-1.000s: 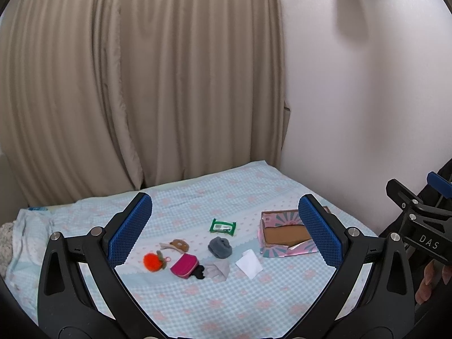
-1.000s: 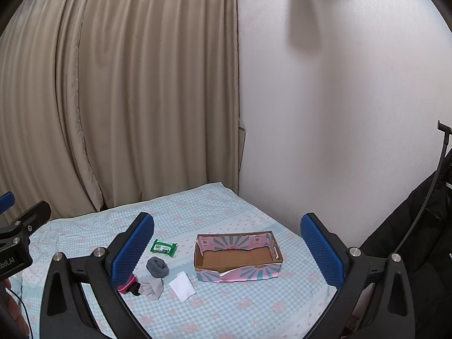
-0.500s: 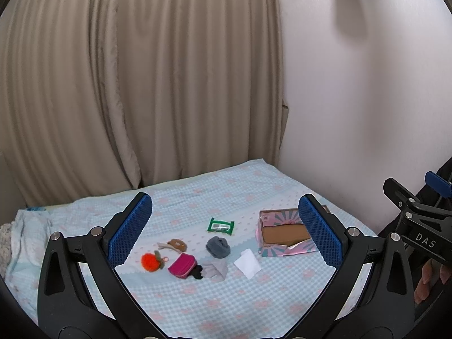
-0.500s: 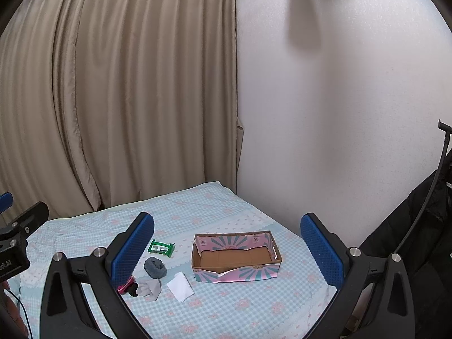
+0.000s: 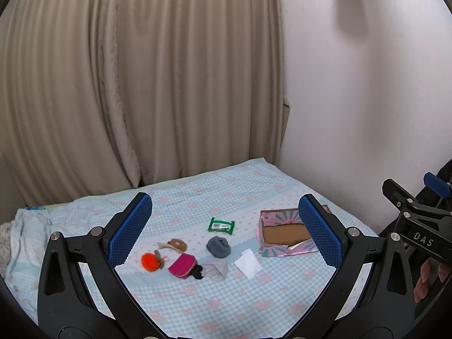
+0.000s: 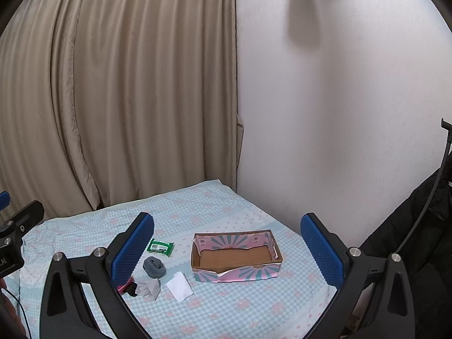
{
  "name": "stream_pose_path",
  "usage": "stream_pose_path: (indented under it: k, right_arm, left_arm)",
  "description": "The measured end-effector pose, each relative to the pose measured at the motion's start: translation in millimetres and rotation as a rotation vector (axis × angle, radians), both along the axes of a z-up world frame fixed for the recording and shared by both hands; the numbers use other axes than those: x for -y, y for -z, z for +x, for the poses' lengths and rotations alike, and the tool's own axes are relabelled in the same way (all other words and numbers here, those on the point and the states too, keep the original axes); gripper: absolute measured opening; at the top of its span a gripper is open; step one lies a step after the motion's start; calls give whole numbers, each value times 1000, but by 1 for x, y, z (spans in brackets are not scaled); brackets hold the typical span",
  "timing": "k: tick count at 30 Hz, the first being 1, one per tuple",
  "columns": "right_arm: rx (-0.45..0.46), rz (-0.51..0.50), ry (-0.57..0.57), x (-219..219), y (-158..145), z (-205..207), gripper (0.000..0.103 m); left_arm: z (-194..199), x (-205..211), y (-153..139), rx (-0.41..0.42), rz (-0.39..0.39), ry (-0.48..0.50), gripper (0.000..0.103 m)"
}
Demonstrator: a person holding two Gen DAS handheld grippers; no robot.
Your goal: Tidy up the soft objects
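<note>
Both wrist views have drifted slightly since a second ago: the objects sit a touch lower and further left between the fingers; nothing on the bed itself has shifted.

Surface: bed with pale blue checked sheet, pink flower print (image 5: 226,305). Beige pleated curtain (image 5: 141,84) along the far side, plain white wall (image 6: 339,113) on the right.

Left gripper (image 5: 224,233): blue-padded fingers spread wide, nothing between them, held above the near part of the bed. Right gripper (image 6: 227,250): likewise spread wide and empty.

Soft objects lie in a loose cluster, well ahead of both grippers, untouched: orange fluffy pompom (image 5: 151,262) furthest left, pink zip pouch (image 5: 183,265) just right of it, rolled dark grey sock (image 5: 218,246), flat pale grey cloth (image 5: 216,268), white folded tissue (image 5: 248,263), green wet-wipe packet (image 5: 221,225) further off.

Open pink-and-teal cardboard box (image 6: 236,271) sits right of the cluster, apart from it, interior bare brown card.
</note>
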State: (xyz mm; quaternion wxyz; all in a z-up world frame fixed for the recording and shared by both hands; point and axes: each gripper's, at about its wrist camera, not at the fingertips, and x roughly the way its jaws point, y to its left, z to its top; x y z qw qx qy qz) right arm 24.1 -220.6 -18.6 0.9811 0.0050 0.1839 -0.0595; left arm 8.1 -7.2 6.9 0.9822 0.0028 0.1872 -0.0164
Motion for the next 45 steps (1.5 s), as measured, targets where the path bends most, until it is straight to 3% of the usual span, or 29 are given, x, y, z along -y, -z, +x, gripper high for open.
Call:
stream_pose_path:
  k: [22, 27, 35, 45]
  right_arm:
    - [5, -13, 11, -4, -6, -1, 103]
    - [4, -20, -1, -7, -1, 2, 103]
    - [-84, 16, -112, -17, 43, 30, 103]
    - [-192, -14, -317, -37, 144, 91, 103]
  left_arm:
    - [0, -4, -1, 1, -1, 10, 103]
    - [3, -11, 10, -4, 10, -3, 103]
    - [16, -31, 64, -122, -6, -56, 103]
    - [54, -31, 166, -255, -47, -128, 103]
